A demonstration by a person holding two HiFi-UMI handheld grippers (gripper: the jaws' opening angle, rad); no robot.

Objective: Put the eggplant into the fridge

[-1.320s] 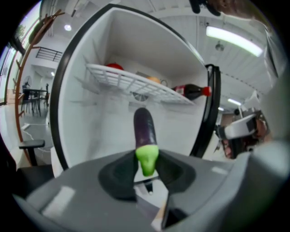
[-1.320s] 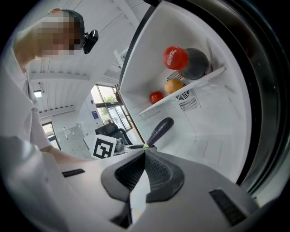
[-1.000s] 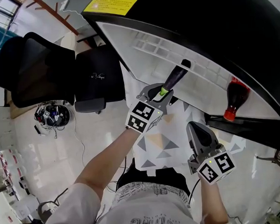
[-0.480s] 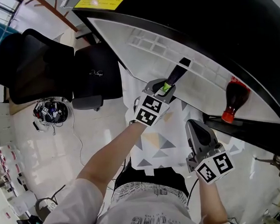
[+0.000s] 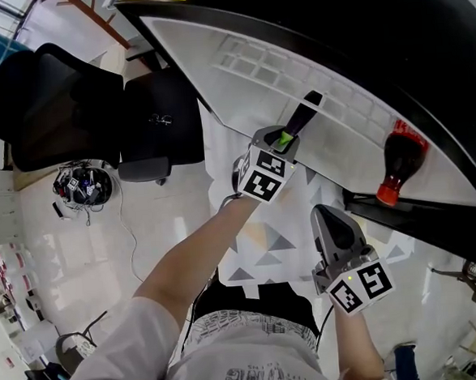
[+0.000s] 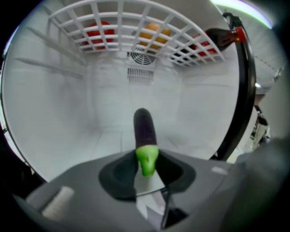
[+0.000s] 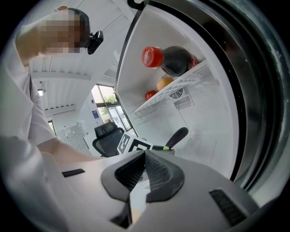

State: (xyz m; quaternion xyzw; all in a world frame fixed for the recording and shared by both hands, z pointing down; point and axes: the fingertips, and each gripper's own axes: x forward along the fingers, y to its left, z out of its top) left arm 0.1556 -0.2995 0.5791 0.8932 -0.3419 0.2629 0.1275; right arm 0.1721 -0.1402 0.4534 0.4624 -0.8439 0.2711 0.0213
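At the open mouth of the fridge (image 6: 68, 104), nearest the person, the right gripper (image 7: 144, 170) hung back with its jaws pressed together on nothing; just beyond it the left gripper (image 6: 146, 165) pinched the eggplant (image 6: 144, 129) by its green stem end, the dark purple body jutting forward and downward into the lower compartment; whether its tip touched the white floor could not be told. The step in hand appeared to be the set-down; it would be done best by lowering until the body lay along the floor before spreading the jaws, since a grip so near the stem likely let the far end swing or roll. Farther in and above, the wire shelf (image 6: 131, 31) carried red and orange produce, and a red-capped bottle (image 6: 222, 35) stood at the right; both wanted clearance.
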